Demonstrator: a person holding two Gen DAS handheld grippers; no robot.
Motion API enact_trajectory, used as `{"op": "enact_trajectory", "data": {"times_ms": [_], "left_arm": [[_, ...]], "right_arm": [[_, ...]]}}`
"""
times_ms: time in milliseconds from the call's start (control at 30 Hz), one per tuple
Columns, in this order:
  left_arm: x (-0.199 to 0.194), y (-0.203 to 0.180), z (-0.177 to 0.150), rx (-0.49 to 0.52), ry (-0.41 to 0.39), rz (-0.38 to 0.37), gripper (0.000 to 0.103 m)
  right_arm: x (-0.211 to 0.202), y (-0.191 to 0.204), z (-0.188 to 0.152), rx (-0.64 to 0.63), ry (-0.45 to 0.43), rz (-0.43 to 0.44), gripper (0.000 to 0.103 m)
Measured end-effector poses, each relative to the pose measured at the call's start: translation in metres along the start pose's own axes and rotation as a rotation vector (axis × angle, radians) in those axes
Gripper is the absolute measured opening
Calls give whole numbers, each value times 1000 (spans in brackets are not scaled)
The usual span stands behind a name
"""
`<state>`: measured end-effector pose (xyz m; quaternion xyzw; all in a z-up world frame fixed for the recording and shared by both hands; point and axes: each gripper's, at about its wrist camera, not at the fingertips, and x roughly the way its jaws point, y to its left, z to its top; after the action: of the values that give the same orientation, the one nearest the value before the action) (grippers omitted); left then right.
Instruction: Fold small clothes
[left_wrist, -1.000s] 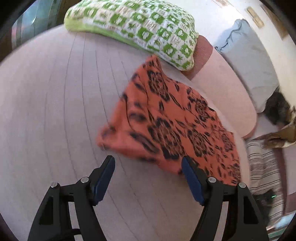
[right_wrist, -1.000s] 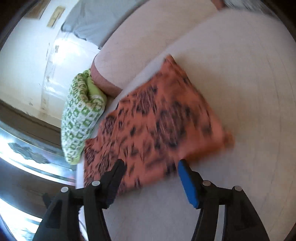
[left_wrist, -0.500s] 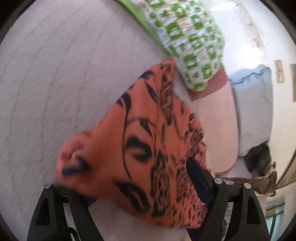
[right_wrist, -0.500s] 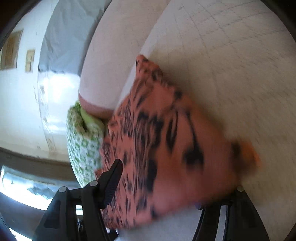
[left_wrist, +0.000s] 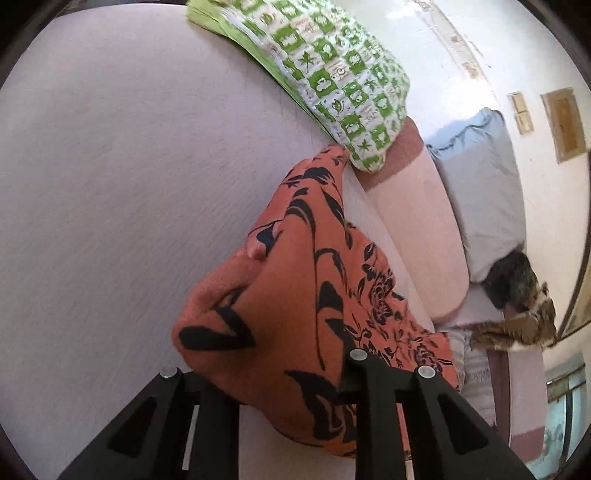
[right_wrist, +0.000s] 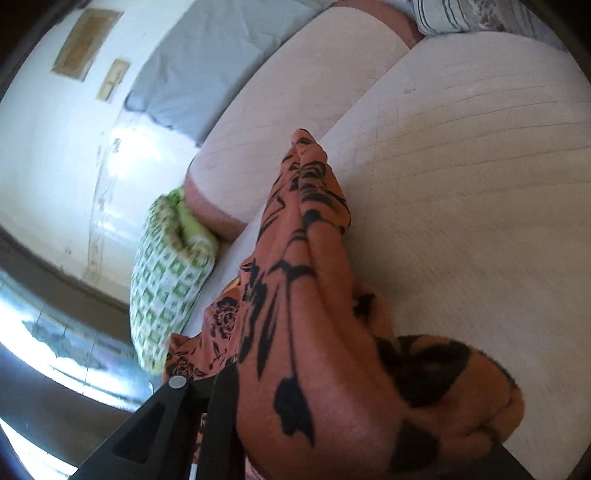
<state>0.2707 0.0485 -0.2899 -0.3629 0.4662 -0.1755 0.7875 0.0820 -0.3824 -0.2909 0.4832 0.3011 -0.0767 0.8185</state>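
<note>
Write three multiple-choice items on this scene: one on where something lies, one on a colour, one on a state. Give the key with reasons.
1. Where is the green-and-white pillow relative to the orange cloth?
A. At the cloth's far tip
B. Under the gripper
C. On the floor

2. What colour is the pattern on the cloth?
A. White
B. Black
C. Blue

3. What is the left gripper doing?
A. Open above the bare mattress
B. Shut on the cloth
C. Holding the pillow

Key: 1 A, the cloth's far corner reaches the pillow's edge. 2 B, black flowers and leaves cover the orange. 3 B, the jaws have just been closing and the cloth is bunched between them.
</note>
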Motion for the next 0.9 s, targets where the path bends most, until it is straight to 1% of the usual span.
{"op": "enact_trajectory", "data": {"times_ms": [33, 67, 100, 133, 167, 200, 233, 267, 300, 333, 367, 400, 433, 467, 500, 567, 600, 633, 667, 700, 733, 767, 833, 867, 900], "left_arm": [[-17, 6, -15, 5, 10, 0, 21], [-25, 9, -24, 8, 17, 4, 21], [-40, 17, -42, 16, 30, 26, 22], [-45, 21, -51, 15, 38, 46, 23], [-51, 33, -65, -7, 55, 79, 25], [-51, 42, -70, -38, 66, 86, 30], [-50, 51, -73, -70, 67, 56, 33], [-50, 57, -71, -102, 58, 17, 33], [-48, 58, -65, -124, 78, -5, 36], [-47, 57, -62, -121, 83, -12, 44], [-47, 55, -59, -105, 79, -27, 48], [-47, 54, -58, -88, 64, -50, 52], [-46, 55, -58, -89, 52, -62, 54], [-46, 56, -58, -93, 40, -75, 55], [-45, 56, -58, -92, 30, -83, 56], [-45, 55, -58, -71, 18, -84, 56], [-43, 54, -56, -53, 11, -80, 55], [-44, 55, -57, -41, 7, -79, 54], [-44, 54, -58, -27, 1, -73, 54], [-43, 53, -58, -14, -5, -63, 46], [-41, 51, -57, 6, -9, -41, 36], [-36, 49, -54, 12, -10, -34, 35], [-36, 49, -53, 17, -18, -44, 30], [-37, 49, -54, 25, -22, -46, 30], [-38, 46, -54, 45, -29, -48, 29]], "right_arm": [[-13, -3, -9, 1, 19, 2, 18], [-21, -6, -15, 4, 32, 1, 18], [-34, -12, -26, 17, 52, -4, 18], [-46, -21, -39, 37, 79, -8, 18], [-51, -27, -48, 45, 106, -14, 18], [-53, -35, -60, 50, 150, -28, 21], [-52, -47, -70, 74, 203, -60, 23], [-51, -61, -77, 143, 240, -78, 26], [-54, -69, -79, 224, 244, -41, 29], [-58, -73, -77, 272, 252, -33, 31], [-66, -73, -74, 307, 260, -55, 37], [-72, -72, -71, 310, 254, -60, 38], [-82, -67, -67, 292, 227, -48, 38], [-91, -65, -65, 269, 208, -56, 44], [-106, -57, -63, 225, 151, -121, 50], [-131, -49, -61, 170, 39, -217, 54], [-139, -48, -60, 165, 8, -240, 55], [-155, -47, -59, 150, -57, -291, 55], [-160, -46, -55, 128, -86, -312, 56], [-168, -40, -53, 76, -118, -319, 56], [-167, -25, -51, 4, -126, -299, 56], [-162, -10, -53, -54, -109, -268, 55], [-139, 20, -59, -136, -36, -202, 37], [-125, 32, -64, -178, 7, -180, 27], [-101, 52, -72, -232, 65, -151, 24]]}}
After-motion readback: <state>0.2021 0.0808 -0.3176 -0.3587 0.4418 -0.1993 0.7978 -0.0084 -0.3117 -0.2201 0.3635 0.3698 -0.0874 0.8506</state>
